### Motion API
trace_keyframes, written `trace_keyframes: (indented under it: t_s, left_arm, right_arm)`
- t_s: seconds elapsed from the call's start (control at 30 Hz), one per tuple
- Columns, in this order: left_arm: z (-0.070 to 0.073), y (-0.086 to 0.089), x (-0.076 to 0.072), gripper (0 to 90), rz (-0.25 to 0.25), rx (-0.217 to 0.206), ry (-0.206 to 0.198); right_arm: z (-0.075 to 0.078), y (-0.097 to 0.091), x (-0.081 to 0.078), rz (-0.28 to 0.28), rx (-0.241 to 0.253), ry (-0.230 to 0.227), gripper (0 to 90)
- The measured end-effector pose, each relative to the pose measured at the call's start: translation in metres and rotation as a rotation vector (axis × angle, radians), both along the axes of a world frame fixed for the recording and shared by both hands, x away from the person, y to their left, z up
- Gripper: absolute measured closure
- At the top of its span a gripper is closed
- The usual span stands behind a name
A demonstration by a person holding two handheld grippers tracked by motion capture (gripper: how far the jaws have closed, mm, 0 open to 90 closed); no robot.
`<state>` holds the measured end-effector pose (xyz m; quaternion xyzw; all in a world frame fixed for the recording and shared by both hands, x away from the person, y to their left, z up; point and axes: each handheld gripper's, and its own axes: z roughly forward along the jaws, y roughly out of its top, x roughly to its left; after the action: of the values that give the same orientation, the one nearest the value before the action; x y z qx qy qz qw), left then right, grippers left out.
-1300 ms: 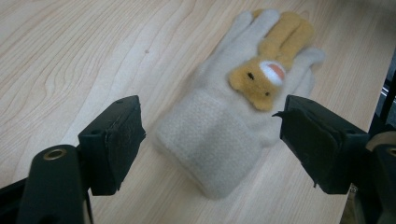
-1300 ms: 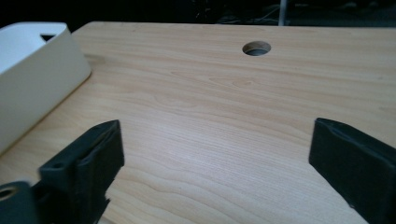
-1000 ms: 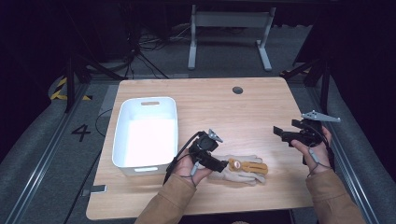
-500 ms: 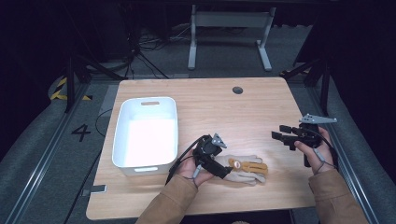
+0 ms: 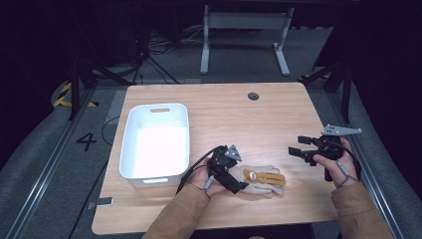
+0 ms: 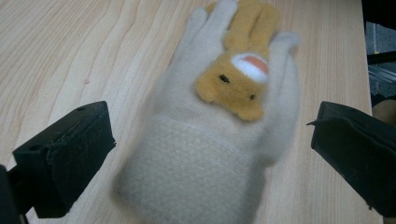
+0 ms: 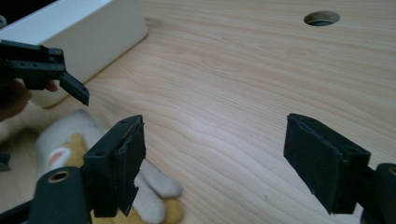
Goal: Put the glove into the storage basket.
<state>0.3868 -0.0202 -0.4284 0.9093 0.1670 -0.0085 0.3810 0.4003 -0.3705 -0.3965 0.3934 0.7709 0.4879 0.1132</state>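
Left tongs point(image 6: 210, 154): wide, just opened, astride glove point(image 6: 219, 130) cuff.
Right tongs point(image 7: 212, 163): wide, empty.
Advice: lower, close on cuff.

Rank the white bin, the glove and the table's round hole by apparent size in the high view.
1. white bin, clearly largest.
2. glove, partly under the left gripper.
3. round hole, smallest; it lies farther from the camera, but the gap is plain.

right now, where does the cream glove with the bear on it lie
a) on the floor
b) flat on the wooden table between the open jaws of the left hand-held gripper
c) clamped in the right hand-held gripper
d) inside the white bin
b: the glove lies on the table, and the left hand-held gripper straddles its cuff with jaws wide apart.
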Motion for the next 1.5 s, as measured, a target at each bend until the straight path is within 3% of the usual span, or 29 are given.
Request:
trace_keyframes:
  t_s: [0.13,0.3,0.53,0.93,1.03,1.13,1.27,1.4,1.5]
  left_arm:
    - [-0.003,-0.001,0.003,0.0,0.001,0.006,0.002]
    - [-0.008,-0.003,0.005,0.0,-0.027,0.011,-0.004]
    - [-0.017,-0.011,0.003,0.0,-0.087,0.057,-0.004]
    - [-0.028,-0.020,0.003,0.0,-0.103,0.129,-0.008]
    - [-0.029,-0.022,0.002,0.0,-0.100,0.143,-0.030]
    - [-0.030,-0.025,0.002,0.3,-0.097,0.183,-0.050]
    - [-0.031,-0.029,-0.001,3.3,-0.093,0.219,-0.074]
    - [-0.030,-0.028,-0.001,5.7,-0.092,0.212,-0.077]
    - [-0.028,-0.026,-0.002,15.9,-0.097,0.201,-0.083]
  right_arm:
    - [0.000,-0.003,-0.003,-0.025,-0.047,-0.005,23.9]
    - [-0.002,-0.008,-0.004,-0.031,-0.036,-0.003,24.6]
    - [-0.004,-0.008,-0.004,-0.014,-0.032,0.012,25.8]
    - [-0.006,-0.008,-0.004,-0.006,-0.022,0.026,27.1]
    - [-0.006,-0.008,-0.004,-0.007,-0.018,0.031,27.9]
    - [-0.006,-0.009,-0.004,-0.016,-0.013,0.037,29.4]
    - [-0.007,-0.011,-0.003,-0.025,-0.006,0.044,29.6]
    - [-0.008,-0.011,-0.003,-0.021,-0.008,0.052,30.1]
    - [-0.010,-0.010,-0.002,-0.019,-0.009,0.059,30.3]
